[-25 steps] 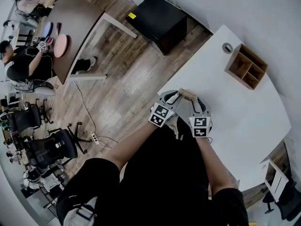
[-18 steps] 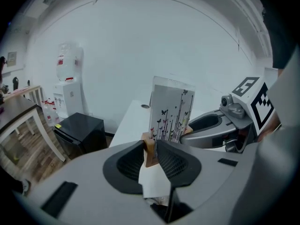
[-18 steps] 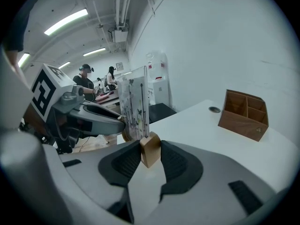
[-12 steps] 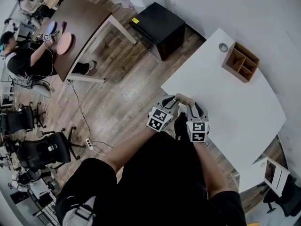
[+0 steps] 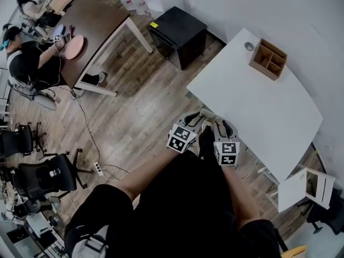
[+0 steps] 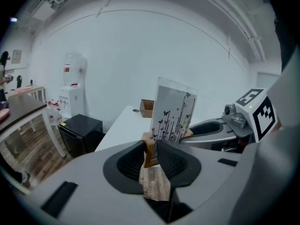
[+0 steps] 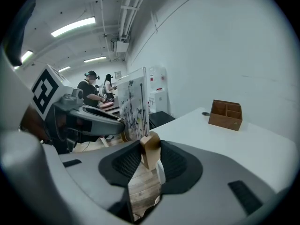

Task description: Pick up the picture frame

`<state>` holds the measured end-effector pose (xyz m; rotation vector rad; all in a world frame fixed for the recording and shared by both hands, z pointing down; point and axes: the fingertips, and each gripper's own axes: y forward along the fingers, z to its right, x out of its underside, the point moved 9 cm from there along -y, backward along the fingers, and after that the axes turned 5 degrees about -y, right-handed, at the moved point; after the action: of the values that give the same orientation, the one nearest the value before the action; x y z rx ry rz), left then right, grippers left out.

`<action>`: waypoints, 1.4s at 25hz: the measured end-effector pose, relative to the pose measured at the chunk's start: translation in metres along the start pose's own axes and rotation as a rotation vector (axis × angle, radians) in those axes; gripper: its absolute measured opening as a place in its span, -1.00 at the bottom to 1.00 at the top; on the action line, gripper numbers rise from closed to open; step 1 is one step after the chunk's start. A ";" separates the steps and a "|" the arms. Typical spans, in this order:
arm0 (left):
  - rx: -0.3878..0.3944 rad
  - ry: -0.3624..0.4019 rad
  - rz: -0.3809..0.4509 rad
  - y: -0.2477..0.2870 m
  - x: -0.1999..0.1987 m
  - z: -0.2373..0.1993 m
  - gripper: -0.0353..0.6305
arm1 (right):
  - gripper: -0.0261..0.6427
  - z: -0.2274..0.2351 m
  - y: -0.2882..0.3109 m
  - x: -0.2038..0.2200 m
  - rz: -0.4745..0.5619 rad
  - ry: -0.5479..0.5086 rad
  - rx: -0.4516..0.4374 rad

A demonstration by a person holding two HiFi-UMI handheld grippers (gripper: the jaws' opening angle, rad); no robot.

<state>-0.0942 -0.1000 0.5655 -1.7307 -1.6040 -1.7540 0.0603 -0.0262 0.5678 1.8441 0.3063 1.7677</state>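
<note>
- The left gripper's (image 6: 152,161) jaws have just been closing and now clamp one end of the picture frame's (image 6: 174,114) wooden base. Their pads hide the lower part of that base.
- The right gripper's (image 7: 149,158) jaws grip the wooden block at the other end. The printed panel stands upright between the two grippers.
- In the head view the frame is nearly lost between the gripper bodies, and only a thin tan strip shows.
- The frame hangs clear of the white worktop (image 5: 258,101), just off its near edge. It is over the wood floor (image 5: 134,106), which shows through the gap under both pairs of jaws.
- At the worktop's far corner sits a wooden organiser (image 5: 267,59). Beside it is a round grey thing (image 5: 248,46), too small to tell what it is.
- A black cabinet (image 5: 180,28) stands near the worktop's far-left corner.
- Open floor stretches to the left. A brown table (image 5: 102,26) with seated people and the office chairs (image 5: 48,176) are well apart from the grippers.
</note>
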 end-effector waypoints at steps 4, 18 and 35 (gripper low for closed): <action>0.041 0.008 0.006 -0.022 0.018 0.021 -0.61 | -0.52 -0.021 -0.033 0.014 -0.012 0.011 0.042; 0.174 0.071 0.005 -0.048 0.020 0.090 -0.64 | -0.52 -0.030 -0.122 0.032 0.011 0.098 0.152; 0.317 0.155 0.074 -0.036 -0.003 0.222 -0.69 | -0.56 0.009 -0.258 0.055 0.165 0.224 0.395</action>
<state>0.0095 0.0814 0.4833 -1.4519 -1.6247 -1.4661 0.1294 0.2119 0.4759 1.9815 0.6465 2.1565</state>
